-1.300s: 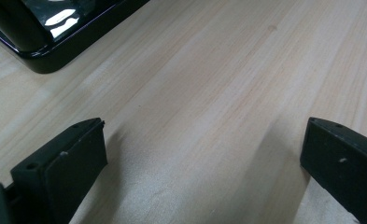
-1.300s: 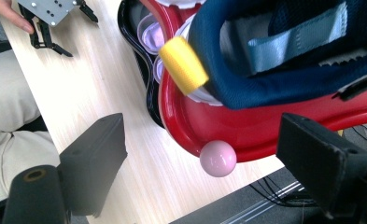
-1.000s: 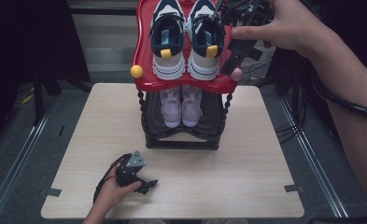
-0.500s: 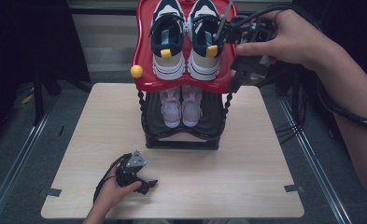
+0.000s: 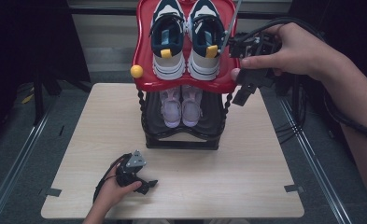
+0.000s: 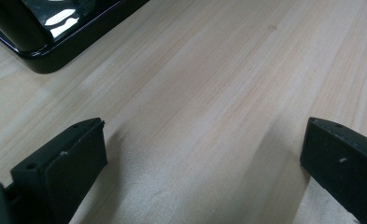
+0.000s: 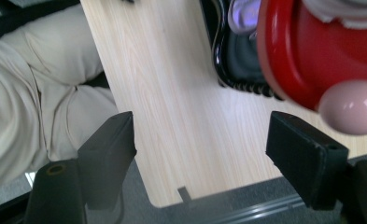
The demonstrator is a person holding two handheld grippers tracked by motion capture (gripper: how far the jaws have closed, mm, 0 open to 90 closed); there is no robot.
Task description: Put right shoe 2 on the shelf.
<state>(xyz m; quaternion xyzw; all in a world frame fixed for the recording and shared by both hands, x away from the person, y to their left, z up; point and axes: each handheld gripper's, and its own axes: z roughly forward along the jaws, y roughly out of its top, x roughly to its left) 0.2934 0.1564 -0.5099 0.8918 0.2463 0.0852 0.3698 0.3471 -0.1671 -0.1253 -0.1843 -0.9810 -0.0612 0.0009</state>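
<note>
A two-tier shoe rack stands at the back of the table. Its red top tray (image 5: 144,56) carries navy-and-white sneakers (image 5: 187,39), and the black lower tier (image 5: 181,142) holds pale lilac shoes (image 5: 181,106). My right gripper (image 5: 243,94) hangs beside the tray's right front corner, pointing down. Its jaws (image 7: 202,144) have closed a little but stand open with nothing between them, the tray's pink knob (image 7: 351,107) just beyond the right jaw. My left gripper (image 5: 146,183) rests on the table's front left, open (image 6: 204,154) over bare wood.
A yellow knob (image 5: 136,71) sticks out at the red tray's left front corner. The wooden table (image 5: 265,186) has free room in front of the rack. Cables (image 5: 302,121) hang off the table's right side. The person's trousered leg (image 7: 31,93) is below the table edge.
The right hand has come down and forward with its gripper, from above the tray's right side to beside its right front corner. The left hand has stayed put.
</note>
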